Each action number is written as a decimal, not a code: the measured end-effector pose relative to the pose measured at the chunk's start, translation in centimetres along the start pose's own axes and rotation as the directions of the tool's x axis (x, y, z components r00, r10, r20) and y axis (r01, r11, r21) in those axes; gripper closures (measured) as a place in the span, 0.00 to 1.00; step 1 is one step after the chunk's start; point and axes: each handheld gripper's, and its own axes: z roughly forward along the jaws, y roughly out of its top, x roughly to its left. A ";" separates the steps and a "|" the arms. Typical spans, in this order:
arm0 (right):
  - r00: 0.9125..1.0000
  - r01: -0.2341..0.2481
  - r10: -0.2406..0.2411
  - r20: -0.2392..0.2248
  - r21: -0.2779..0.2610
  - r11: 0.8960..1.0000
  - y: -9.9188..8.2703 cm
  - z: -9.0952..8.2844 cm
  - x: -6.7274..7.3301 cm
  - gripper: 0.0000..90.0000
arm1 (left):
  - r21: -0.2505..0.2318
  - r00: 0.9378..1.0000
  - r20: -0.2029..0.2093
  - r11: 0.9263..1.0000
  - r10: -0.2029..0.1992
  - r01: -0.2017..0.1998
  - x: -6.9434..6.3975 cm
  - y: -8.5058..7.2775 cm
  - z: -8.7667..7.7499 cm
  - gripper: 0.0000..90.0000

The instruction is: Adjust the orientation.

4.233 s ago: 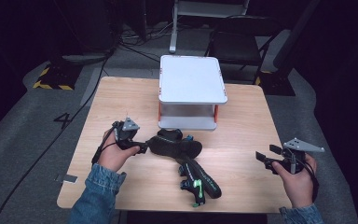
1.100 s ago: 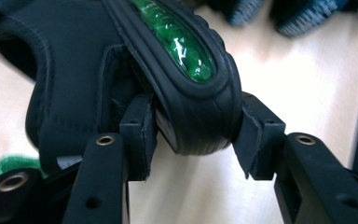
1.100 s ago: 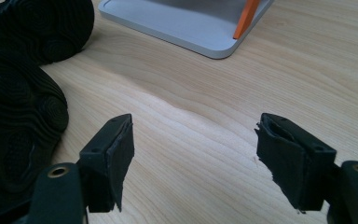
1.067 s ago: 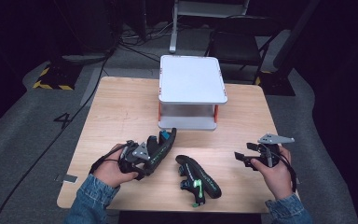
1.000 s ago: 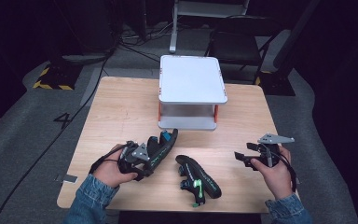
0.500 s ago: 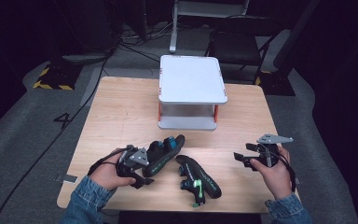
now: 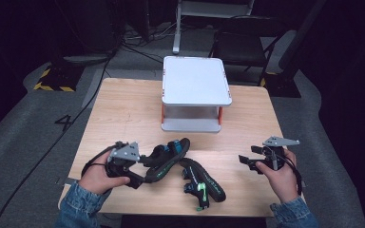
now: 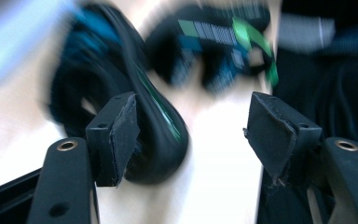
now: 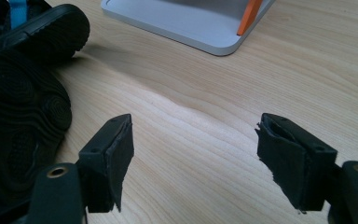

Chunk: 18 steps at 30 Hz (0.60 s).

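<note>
Left gripper point(image 7: 140, 167) has just been opening its jaws, and the heel of a black sandal with blue straps point(image 7: 168, 156) sits between them in the left gripper view, brushing the left pad point(image 8: 116, 135) while the right pad stands well clear. So the sandal is released, or very nearly. It lies on the wooden table point(image 7: 123, 114) near the front edge, its toe pointing toward the white two-tier rack point(image 7: 196, 81), beside a second sandal point(image 7: 202, 183) that rests on its side with green trim showing.

The likely trouble is that the heel catches on the left pad as the hand withdraws. That would drag the sandal sideways, or tip it against its partner, because the two lie close together. The left gripper view is badly blurred, so whether the pad actually presses the rubber cannot be told.

Right gripper point(image 7: 247, 161) hovers over bare wood at the table's right side, jaws wide and holding nothing, aimed inward toward the sandals. If it reached in now it could crowd the left one.

Both hands come in low from the front edge, wrists roughly level and grippers pointing inward.
</note>
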 end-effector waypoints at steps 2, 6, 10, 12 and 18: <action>1.000 -0.001 0.001 0.001 0.000 1.000 0.0 0.1 0.0 0.31 | -0.086 0.990 -0.116 0.994 -0.083 0.073 1.0 0.0 -0.4 0.36; 1.000 -0.004 0.004 0.004 0.006 1.000 -0.2 0.1 0.1 0.31 | -0.072 0.930 -0.310 0.980 -0.197 0.184 2.8 -0.4 1.1 0.38; 1.000 -0.014 0.014 0.019 0.005 1.000 -0.8 -0.5 -0.2 0.31 | 0.000 0.911 -0.346 0.971 -0.223 0.238 4.5 -1.0 3.9 0.42; 0.999 -0.024 0.024 0.031 0.002 1.000 -1.1 -0.9 -0.5 0.31 | 0.027 0.919 -0.322 0.968 -0.227 0.249 5.1 -1.1 5.0 0.43; 0.997 -0.052 0.052 0.057 0.000 0.999 -2.2 -1.8 -1.0 0.31 | 0.094 0.942 -0.248 0.962 -0.226 0.256 6.3 -1.2 7.7 0.64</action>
